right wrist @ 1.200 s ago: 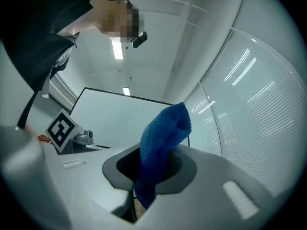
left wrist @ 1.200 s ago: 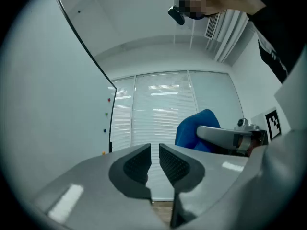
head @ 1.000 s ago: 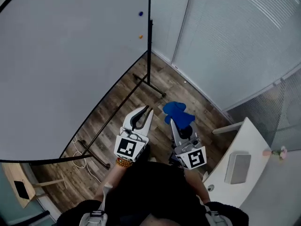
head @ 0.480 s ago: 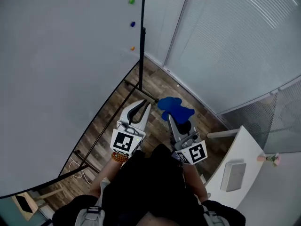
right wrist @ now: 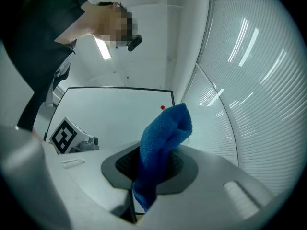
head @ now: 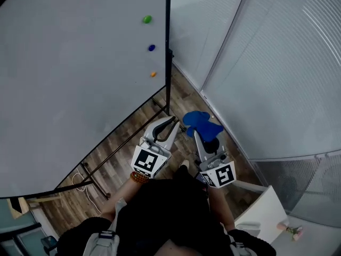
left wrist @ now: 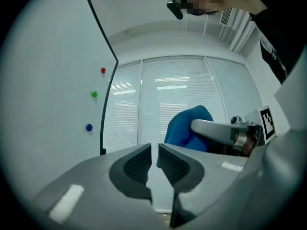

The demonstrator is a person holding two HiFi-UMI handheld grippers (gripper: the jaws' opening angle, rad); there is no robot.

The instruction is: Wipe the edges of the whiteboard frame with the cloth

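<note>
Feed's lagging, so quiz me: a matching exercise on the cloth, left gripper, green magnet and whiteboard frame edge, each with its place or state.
1 blue terry cloth
2 left gripper
3 round green magnet
4 black metal whiteboard frame edge

A stuck on the white board face
B fingers together, empty
C pinched by the fingers of the right gripper
D upright beside the window blinds

Pairs: 1-C, 2-B, 3-A, 4-D

Floor: brown wood planks (head: 186, 97); a pale cable (head: 80, 179) lies looped on it at the left
Walls: glazed partition panels with shut horizontal blinds (head: 287, 73) along the right
Furniture: corner of a white desk (head: 261, 212) at lower right
Light: bright ceiling strip light (right wrist: 103, 49) overhead
</note>
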